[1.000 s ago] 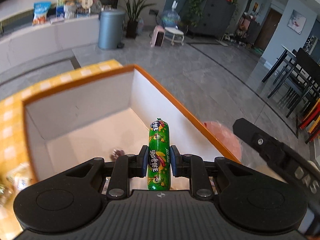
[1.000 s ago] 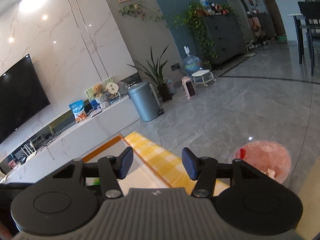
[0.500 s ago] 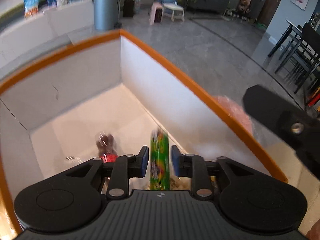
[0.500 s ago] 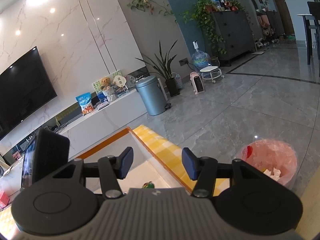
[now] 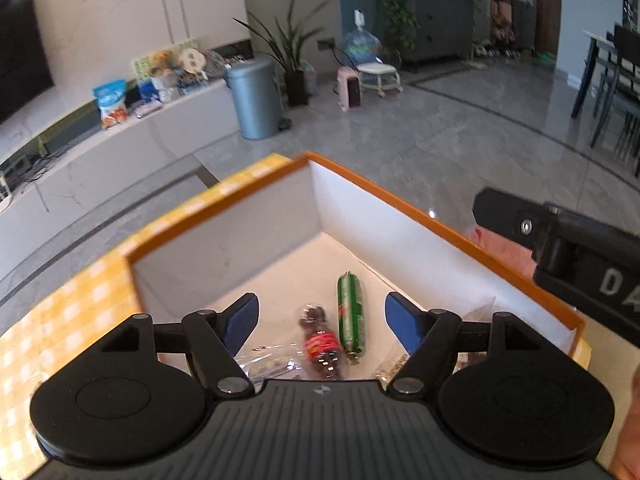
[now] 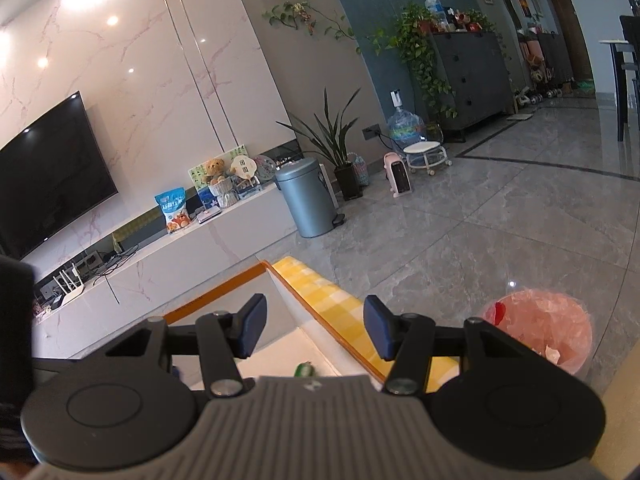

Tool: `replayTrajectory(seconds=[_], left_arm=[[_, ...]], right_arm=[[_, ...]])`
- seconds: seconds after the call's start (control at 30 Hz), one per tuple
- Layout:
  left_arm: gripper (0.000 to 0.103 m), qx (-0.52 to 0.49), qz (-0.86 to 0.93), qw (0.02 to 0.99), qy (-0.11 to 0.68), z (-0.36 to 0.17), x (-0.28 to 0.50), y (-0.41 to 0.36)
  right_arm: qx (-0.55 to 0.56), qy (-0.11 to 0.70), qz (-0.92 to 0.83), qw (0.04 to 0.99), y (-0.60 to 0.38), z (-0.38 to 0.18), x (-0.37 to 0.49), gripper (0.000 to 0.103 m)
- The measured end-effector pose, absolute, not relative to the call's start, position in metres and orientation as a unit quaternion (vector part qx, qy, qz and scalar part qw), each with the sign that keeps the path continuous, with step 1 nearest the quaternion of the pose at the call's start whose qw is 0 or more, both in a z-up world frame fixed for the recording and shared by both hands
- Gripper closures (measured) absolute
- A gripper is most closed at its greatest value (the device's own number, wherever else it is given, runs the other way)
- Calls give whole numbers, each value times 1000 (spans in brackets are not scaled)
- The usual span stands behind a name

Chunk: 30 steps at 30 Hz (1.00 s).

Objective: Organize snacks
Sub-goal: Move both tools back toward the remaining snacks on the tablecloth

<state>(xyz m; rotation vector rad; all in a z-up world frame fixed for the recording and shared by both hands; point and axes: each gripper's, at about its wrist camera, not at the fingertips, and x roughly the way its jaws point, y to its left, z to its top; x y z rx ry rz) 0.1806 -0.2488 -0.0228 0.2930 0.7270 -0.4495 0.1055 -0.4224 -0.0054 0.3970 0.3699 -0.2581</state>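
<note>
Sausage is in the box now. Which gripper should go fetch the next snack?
Right, probably. The right gripper is open and empty, beside the box. The left gripper has just been opening; it hangs over the box above the dropped green sausage, so it must back out first.

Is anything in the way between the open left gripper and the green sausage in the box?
Nothing visible is. The green sausage lies on the floor of the box, in plain sight below the left gripper, beside a dark wrapped snack.

A green plastic-wrapped sausage stick (image 5: 351,315) lies flat on the white floor of the orange-rimmed cardboard box (image 5: 420,211), beside a red-labelled dark wrapped snack (image 5: 321,344).
</note>
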Motion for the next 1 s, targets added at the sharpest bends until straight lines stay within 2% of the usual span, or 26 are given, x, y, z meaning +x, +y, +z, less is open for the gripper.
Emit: replayTrajectory(seconds=[0.33, 0.57, 0.77, 1.0], left_arm=[[18, 60, -174, 928, 324, 43, 165, -178], [18, 42, -151, 944, 291, 76, 138, -122], [18, 18, -118, 951, 286, 81, 123, -67], [18, 1, -45, 954, 295, 58, 124, -11]], right_arm=[[171, 183, -71, 965, -379, 27, 85, 48], [161, 187, -12, 969, -323, 50, 70, 43], [150, 199, 36, 968, -267, 59, 69, 40], [135, 239, 55, 960, -216, 45, 81, 40]])
